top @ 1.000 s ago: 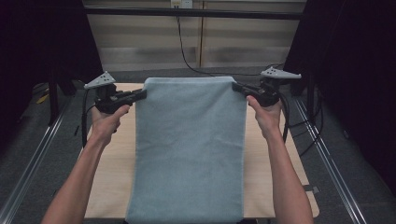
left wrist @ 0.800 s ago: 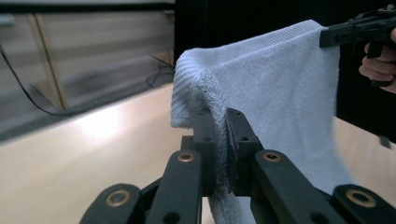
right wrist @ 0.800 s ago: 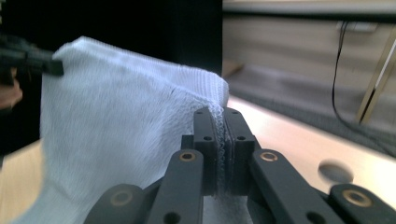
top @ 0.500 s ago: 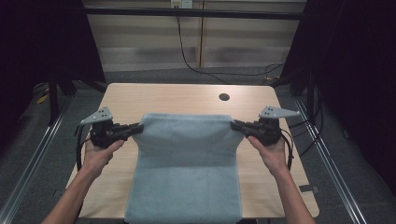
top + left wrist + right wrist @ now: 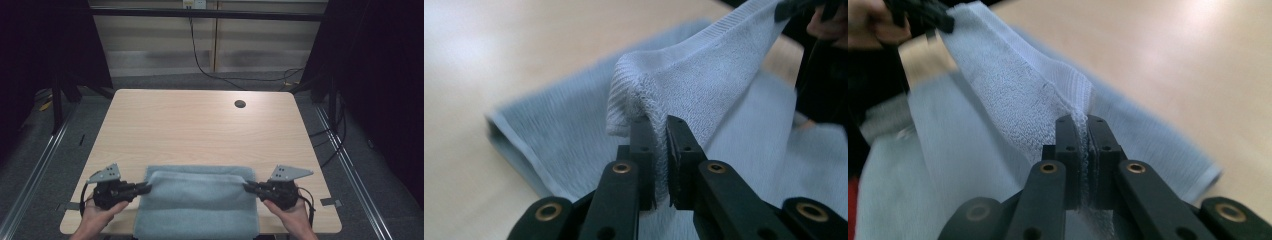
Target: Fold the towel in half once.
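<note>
A light blue towel [image 5: 197, 200] lies folded over itself at the near edge of the wooden table [image 5: 190, 130]. My left gripper [image 5: 146, 188] is shut on the towel's left top corner [image 5: 644, 95], held low over the table. My right gripper [image 5: 247, 187] is shut on the right top corner [image 5: 1073, 95]. In each gripper view the towel's hemmed corner is pinched between the black jaws, and the top layer stretches between the two grippers above the lower layer. The towel's front edge hangs over the table's near edge.
A round cable hole [image 5: 240, 104] sits at the table's far right. Metal rails [image 5: 45, 160] run along both sides of the table, and cables [image 5: 200, 60] trail on the floor behind it. Bare tabletop stretches beyond the towel.
Both grippers have come down and toward the near edge with the towel's corners, folding the upper half over the lower half. The towel now covers only the near strip of the table.
</note>
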`<action>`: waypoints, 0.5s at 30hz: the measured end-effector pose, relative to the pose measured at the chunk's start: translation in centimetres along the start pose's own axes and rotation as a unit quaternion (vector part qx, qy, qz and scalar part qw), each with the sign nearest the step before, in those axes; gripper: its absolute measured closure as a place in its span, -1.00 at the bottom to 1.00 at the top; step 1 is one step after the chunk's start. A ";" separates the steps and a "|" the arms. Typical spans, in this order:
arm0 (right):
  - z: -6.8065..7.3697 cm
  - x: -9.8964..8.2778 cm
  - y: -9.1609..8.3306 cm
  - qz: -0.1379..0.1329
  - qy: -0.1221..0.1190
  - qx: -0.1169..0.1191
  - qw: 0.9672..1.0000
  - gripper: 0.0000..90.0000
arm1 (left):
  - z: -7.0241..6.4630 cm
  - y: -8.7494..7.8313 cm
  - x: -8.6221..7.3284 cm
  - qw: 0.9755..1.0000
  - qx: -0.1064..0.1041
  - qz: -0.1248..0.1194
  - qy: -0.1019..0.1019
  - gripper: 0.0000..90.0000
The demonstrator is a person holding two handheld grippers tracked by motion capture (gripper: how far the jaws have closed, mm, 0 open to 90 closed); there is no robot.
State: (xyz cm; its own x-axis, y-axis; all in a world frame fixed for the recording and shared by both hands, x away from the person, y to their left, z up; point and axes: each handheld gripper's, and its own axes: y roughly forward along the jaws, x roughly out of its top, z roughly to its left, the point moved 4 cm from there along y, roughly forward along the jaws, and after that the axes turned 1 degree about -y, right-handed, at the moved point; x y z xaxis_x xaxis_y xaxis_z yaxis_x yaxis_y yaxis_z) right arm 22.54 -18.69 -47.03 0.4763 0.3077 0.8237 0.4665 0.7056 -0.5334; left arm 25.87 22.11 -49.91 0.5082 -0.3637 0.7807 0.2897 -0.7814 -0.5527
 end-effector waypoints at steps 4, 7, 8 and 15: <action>0.4 -2.8 1.6 0.054 0.000 0.001 0.999 0.91 | -0.3 0.9 -1.5 0.999 0.001 0.039 0.004 0.86; 0.1 -3.8 2.3 0.078 0.007 0.000 0.997 0.91 | 0.0 1.4 -2.0 0.999 -0.004 0.052 0.000 0.85; -0.1 -4.0 2.6 0.086 0.005 -0.006 0.996 0.91 | 0.2 1.6 -2.1 0.998 -0.005 0.056 -0.001 0.85; -1.8 -3.5 4.0 0.093 0.020 -0.013 0.995 0.92 | 2.0 2.8 -1.2 0.999 -0.004 0.045 -0.019 0.87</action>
State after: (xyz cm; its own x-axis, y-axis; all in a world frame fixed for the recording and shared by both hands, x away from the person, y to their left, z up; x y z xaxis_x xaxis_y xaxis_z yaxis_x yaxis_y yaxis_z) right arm 24.10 -18.11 -52.35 0.5855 0.4059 0.7018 0.3862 0.6215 -0.6816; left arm 27.69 21.37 -53.02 0.5622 -0.4143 0.7158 0.2344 -0.7502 -0.6183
